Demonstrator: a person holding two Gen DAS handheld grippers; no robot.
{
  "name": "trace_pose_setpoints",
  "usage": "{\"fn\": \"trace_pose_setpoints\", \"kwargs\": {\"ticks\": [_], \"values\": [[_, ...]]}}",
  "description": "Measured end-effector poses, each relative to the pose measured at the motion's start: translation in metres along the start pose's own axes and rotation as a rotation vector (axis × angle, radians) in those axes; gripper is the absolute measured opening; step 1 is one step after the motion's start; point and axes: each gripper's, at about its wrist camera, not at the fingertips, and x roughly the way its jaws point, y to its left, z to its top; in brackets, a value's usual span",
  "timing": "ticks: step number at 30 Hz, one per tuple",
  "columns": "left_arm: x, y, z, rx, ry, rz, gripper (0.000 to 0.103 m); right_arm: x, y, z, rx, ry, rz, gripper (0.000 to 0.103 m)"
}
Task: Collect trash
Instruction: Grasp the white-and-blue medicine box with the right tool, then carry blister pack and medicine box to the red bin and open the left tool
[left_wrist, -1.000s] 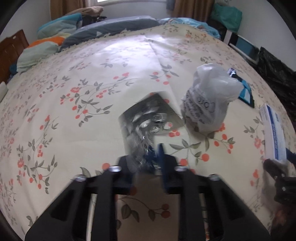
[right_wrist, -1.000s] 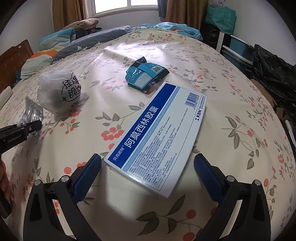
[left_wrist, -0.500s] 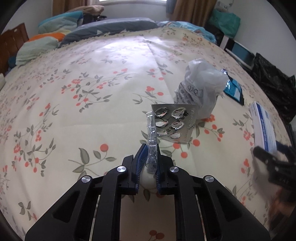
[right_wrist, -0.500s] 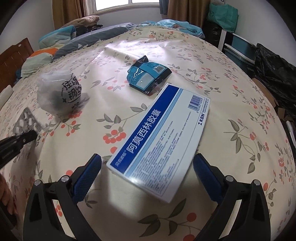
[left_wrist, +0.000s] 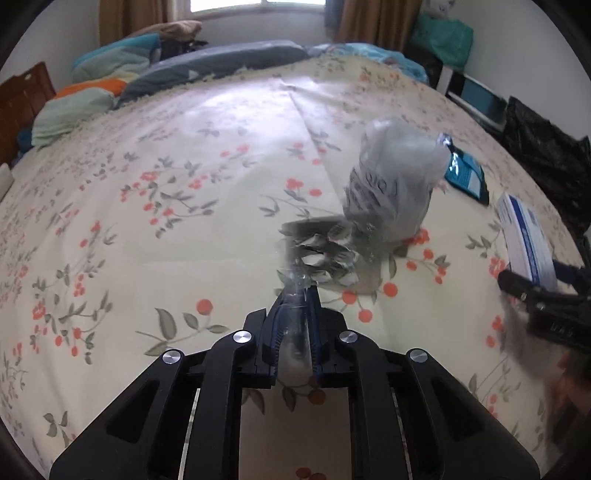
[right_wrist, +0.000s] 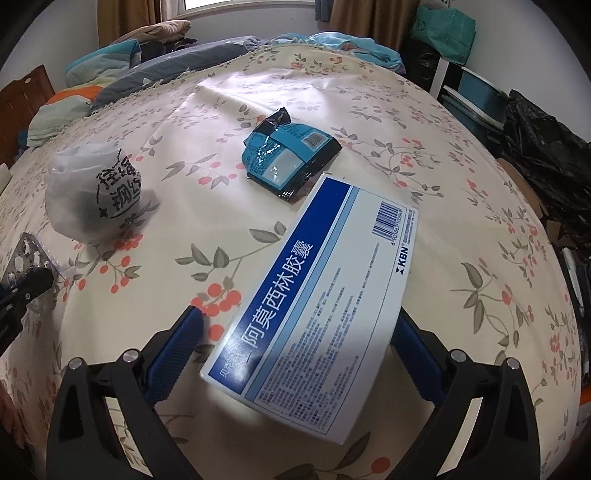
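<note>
- Now pinching the blister pack (left_wrist: 325, 251) in the left gripper (left_wrist: 295, 299), lifted off the bedspread (left_wrist: 184, 206) as before, blurred.
- Narrowing the right gripper (right_wrist: 295, 328) since earlier, jaws closing around the medicine box (right_wrist: 321, 295) lying on the bedspread, left pad not yet touching.

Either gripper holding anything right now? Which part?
Left gripper is shut on the blister pack, pinching its near edge. Right gripper, jaws just closing, straddles the medicine box; its left pad stands clear, so no grip yet.
</note>
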Motion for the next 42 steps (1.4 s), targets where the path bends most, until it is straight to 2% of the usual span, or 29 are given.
{"fn": "trace_pose_setpoints", "kwargs": {"ticks": [1,9,14,20,25,32,33,35,36,39,40,42], "values": [[-0.001,-0.001,0.0,0.003,-0.005,-0.001,0.013,0.0,0.001,0.001,-0.008,-0.003,0.003,0.087],[-0.025,-0.009,-0.011,0.01,-0.016,-0.006,0.013,-0.029,0.007,-0.012,-0.091,-0.063,0.057,0.084],[-0.058,-0.018,-0.027,0.008,-0.03,-0.008,0.013,-0.06,-0.001,-0.033,-0.099,-0.072,0.115,0.083],[-0.107,-0.036,-0.06,0.022,-0.03,-0.022,0.013,-0.108,-0.009,-0.067,-0.111,-0.091,0.171,0.08],[-0.136,-0.05,-0.092,0.047,-0.008,-0.019,0.013,-0.137,-0.013,-0.101,-0.137,-0.064,0.195,0.076],[-0.157,-0.058,-0.144,0.037,0.048,-0.033,0.013,-0.127,-0.021,-0.167,-0.176,0.052,0.135,0.075],[-0.158,-0.059,-0.151,0.04,0.055,-0.033,0.013,-0.128,-0.022,-0.171,-0.175,0.048,0.129,0.075],[-0.162,-0.061,-0.163,0.045,0.066,-0.037,0.013,-0.131,-0.023,-0.174,-0.164,0.035,0.099,0.085],[-0.163,-0.062,-0.166,0.047,0.067,-0.037,0.013,-0.131,-0.022,-0.173,-0.159,0.037,0.089,0.095],[-0.164,-0.065,-0.172,0.054,0.075,-0.038,0.013,-0.132,-0.019,-0.165,-0.162,0.03,0.052,0.098],[-0.165,-0.065,-0.173,0.055,0.074,-0.04,0.013,-0.13,-0.017,-0.162,-0.165,0.036,0.043,0.093],[-0.165,-0.067,-0.173,0.059,0.077,-0.039,0.013,-0.123,-0.017,-0.156,-0.161,0.062,0.051,0.071]]}}
